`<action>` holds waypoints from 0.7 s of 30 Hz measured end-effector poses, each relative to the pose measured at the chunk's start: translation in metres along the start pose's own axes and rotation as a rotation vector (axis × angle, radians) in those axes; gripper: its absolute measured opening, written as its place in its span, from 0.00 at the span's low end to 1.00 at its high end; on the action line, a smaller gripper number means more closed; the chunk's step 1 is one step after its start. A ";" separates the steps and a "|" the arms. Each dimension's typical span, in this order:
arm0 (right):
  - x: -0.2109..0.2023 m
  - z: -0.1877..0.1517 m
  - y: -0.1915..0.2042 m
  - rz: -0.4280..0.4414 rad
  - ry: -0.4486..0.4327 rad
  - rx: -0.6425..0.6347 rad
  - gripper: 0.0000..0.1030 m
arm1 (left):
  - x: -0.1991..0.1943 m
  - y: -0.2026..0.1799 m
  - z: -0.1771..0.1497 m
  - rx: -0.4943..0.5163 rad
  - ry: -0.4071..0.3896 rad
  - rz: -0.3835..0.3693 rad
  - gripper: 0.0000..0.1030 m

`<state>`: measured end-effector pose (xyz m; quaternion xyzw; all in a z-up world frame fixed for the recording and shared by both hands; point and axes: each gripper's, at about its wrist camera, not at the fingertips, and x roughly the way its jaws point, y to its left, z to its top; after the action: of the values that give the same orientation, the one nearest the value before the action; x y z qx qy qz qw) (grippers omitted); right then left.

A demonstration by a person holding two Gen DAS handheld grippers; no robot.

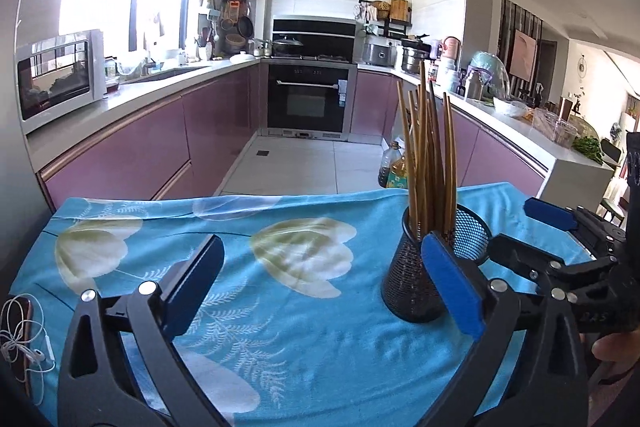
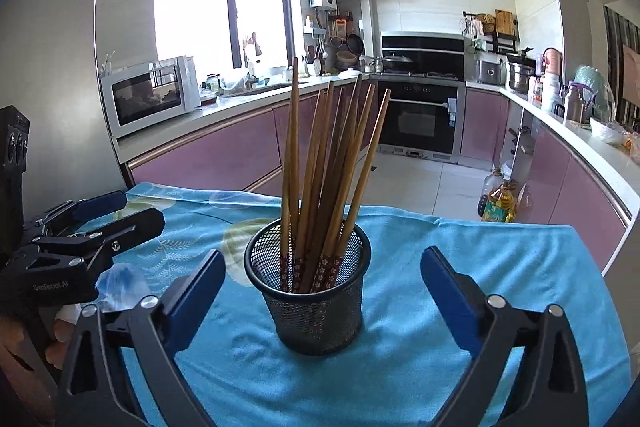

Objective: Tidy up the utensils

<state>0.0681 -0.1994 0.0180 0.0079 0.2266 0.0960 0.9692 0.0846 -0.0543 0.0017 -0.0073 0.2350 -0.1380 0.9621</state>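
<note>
Both hand-held grippers released, empty; chopsticks' lower ends veiled by mesh holder.

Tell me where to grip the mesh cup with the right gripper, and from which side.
Grip the mesh cup across its wall below the rim, coming in level from the near side. The right gripper, jaws open, already faces it, and the chopsticks fan out above, blocking a top approach.
</note>
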 end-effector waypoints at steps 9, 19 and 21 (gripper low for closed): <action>-0.014 -0.022 0.016 -0.038 -0.073 0.001 0.94 | -0.029 0.030 -0.019 -0.042 -0.103 0.118 0.95; -0.031 -0.030 0.028 -0.059 -0.154 -0.012 0.94 | -0.047 0.039 -0.028 -0.068 -0.170 0.167 0.95; -0.032 -0.031 0.029 -0.060 -0.162 -0.009 0.94 | -0.050 0.037 -0.028 -0.064 -0.186 0.174 0.95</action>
<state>0.0206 -0.1781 0.0061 0.0046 0.1472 0.0670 0.9868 0.0391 -0.0035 -0.0036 -0.0302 0.1486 -0.0454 0.9874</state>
